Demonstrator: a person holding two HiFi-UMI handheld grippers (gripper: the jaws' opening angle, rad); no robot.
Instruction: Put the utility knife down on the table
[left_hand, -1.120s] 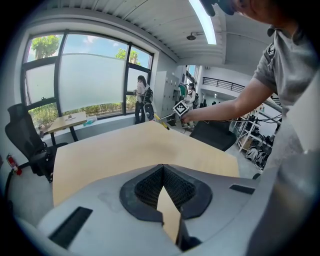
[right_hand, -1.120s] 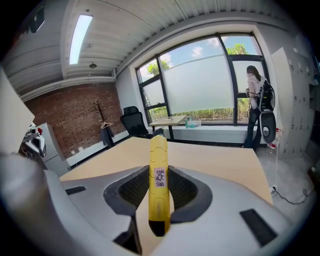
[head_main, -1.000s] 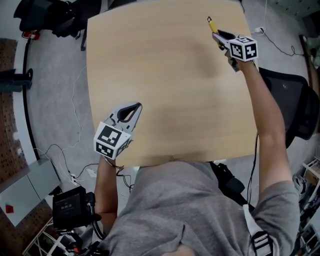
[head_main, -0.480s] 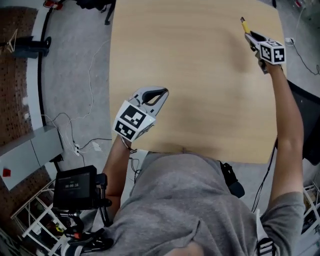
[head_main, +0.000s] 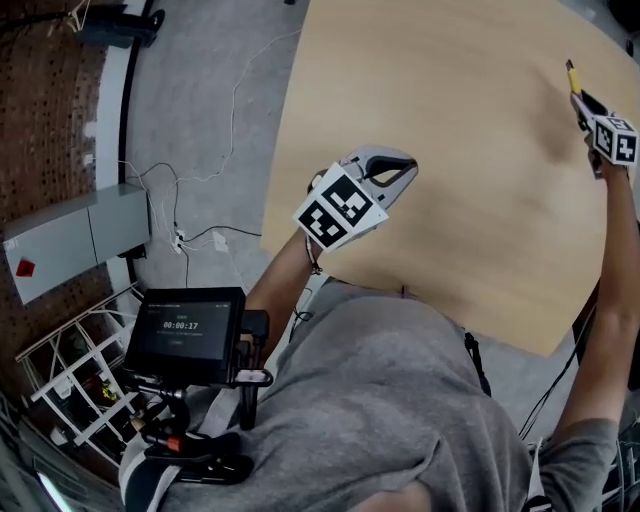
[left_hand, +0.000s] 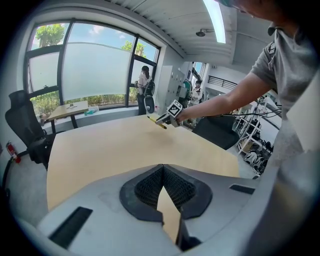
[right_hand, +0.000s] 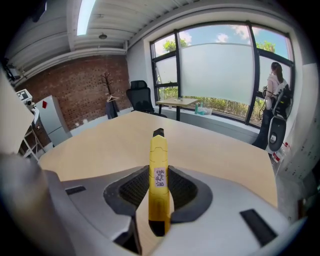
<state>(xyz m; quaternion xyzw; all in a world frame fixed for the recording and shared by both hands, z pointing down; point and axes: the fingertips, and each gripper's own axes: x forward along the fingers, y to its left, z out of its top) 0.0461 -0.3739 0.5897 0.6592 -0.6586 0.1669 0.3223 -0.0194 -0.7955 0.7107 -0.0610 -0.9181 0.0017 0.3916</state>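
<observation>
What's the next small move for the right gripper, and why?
Probably lower the right gripper toward the table: its jaws are shut on the utility knife, which looks held above the bare wood, not resting on it.

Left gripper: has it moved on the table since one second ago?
No, not noticeably. The left gripper stays over the near left corner of the table, as before; only the head camera has swung.
</observation>
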